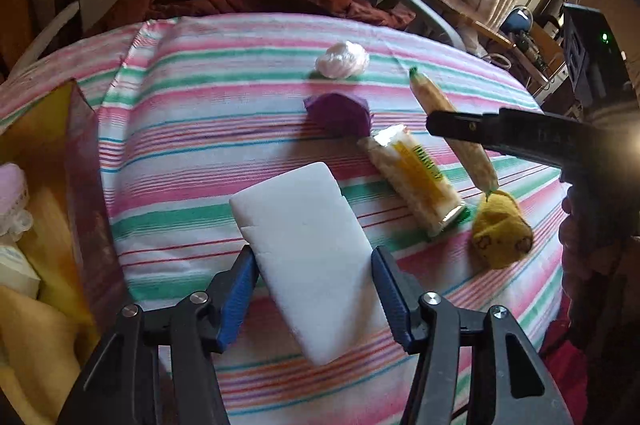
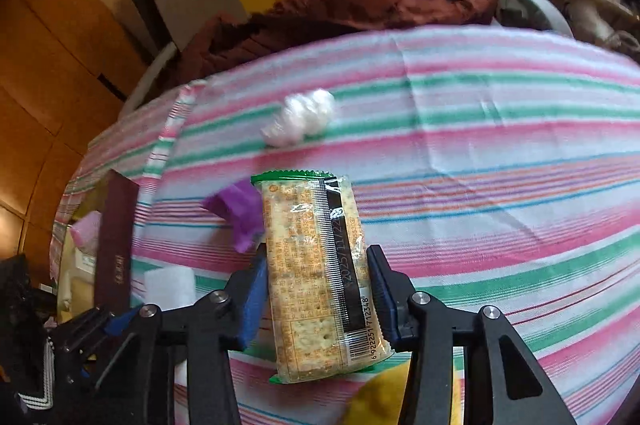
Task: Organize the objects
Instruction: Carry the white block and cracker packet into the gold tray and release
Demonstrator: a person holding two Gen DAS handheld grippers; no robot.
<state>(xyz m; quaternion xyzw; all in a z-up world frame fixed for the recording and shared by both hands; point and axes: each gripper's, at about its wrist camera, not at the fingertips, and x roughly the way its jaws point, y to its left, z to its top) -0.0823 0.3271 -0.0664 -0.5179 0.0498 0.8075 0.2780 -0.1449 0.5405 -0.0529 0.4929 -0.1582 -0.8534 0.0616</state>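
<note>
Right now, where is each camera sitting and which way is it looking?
Left wrist: sits behind the left gripper, looking down along its blue fingers at the white block they hold; the right gripper enters at the right edge.
Right wrist: sits behind the right gripper, looking down at the cracker pack between its fingers.
Shared: striped cloth, purple piece, white ball.

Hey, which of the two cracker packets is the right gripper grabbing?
The green-ended cracker packet between the right gripper pads; the yellow-labelled packet lies beside it untouched.
</note>
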